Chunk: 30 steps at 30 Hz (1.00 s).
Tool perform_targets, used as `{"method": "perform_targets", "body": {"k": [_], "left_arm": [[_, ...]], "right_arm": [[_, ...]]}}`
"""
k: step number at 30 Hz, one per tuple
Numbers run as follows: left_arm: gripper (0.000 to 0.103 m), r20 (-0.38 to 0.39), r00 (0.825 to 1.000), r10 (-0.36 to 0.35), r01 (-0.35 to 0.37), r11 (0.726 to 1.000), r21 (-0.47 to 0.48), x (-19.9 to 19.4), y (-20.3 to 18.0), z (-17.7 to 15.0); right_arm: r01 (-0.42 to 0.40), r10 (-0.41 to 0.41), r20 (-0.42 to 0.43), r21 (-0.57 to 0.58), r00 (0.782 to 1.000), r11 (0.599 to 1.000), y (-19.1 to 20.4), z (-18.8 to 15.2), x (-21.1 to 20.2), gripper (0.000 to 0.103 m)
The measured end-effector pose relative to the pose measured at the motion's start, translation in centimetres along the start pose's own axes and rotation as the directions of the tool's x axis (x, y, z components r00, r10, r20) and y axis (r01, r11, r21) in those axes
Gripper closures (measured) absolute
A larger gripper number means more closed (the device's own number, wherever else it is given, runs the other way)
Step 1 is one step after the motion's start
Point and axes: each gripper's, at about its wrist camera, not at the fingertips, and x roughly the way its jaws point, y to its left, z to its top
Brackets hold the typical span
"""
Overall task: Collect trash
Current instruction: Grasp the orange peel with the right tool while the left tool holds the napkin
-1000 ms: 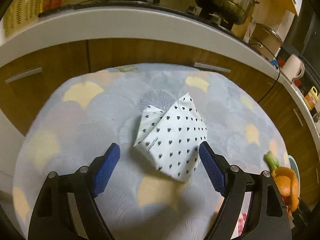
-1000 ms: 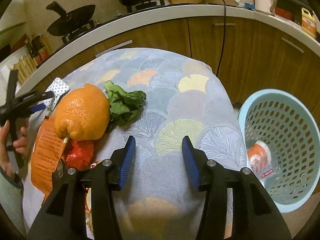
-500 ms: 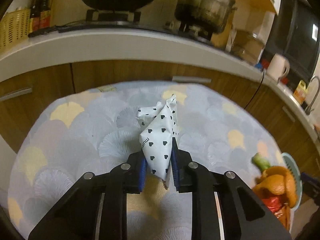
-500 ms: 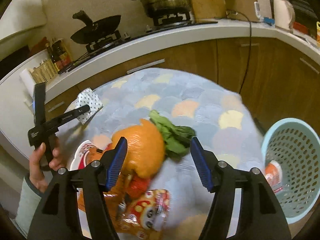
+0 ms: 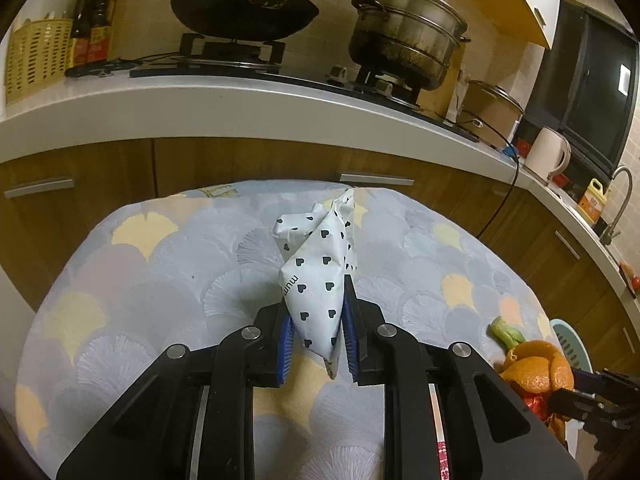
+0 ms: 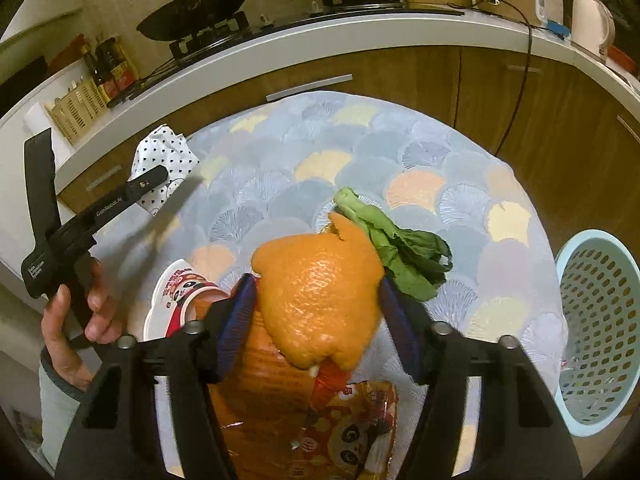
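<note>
My left gripper [image 5: 318, 344] is shut on a white paper wrapper with black hearts [image 5: 320, 276] and holds it above the table; the wrapper also shows in the right wrist view [image 6: 164, 152]. My right gripper [image 6: 318, 316] is open, its blue pads on either side of a large orange peel [image 6: 320, 292] that lies on the table; the peel also shows in the left wrist view [image 5: 536, 372]. A green leaf [image 6: 400, 248] lies just behind the peel. Snack wrappers [image 6: 344, 432] lie under and in front of it.
A light blue perforated basket [image 6: 600, 320] stands to the right of the table. The round table has a fan-patterned cloth [image 5: 160, 280]. A kitchen counter with wok [image 5: 240, 8], pot [image 5: 404, 32] and kettle [image 5: 546, 154] runs behind.
My left gripper closed on the heart-patterned wrapper and lifted it. My right gripper swung left from the bare cloth and now straddles the orange peel.
</note>
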Motion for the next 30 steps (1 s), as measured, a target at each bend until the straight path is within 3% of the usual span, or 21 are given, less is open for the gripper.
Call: {"method": "perform_targets", "body": {"k": [7,14,24,30], "left_arm": [[0.082,0.007,1.000,-0.015,0.015,1.000,0.005,-0.1,0.0,0.1],[0.080,0.000,1.000,-0.023,0.023,0.999,0.027,0.0,-0.3,0.0],[0.080,0.012,1.000,-0.025,0.025,0.999,0.027,-0.2,-0.4,0.0],[0.080,0.069,0.995,-0.073,0.070,0.997,0.044,-2.3,-1.6,0.5]], "right_arm": [[-0.140,0.140,0.012,0.136,0.990,0.981,-3.7,-0.4,-0.5,0.055],[-0.191,0.190,0.022,0.166,0.982,0.968,-4.6,-0.6,-1.3,0.059],[-0.146,0.129,0.098,0.200,0.987,0.969,-7.2,-1.2,-3.1,0.073],[-0.120,0.082,0.224,0.166,0.971,0.979,-7.6,-0.7,-6.6,0.074]]}}
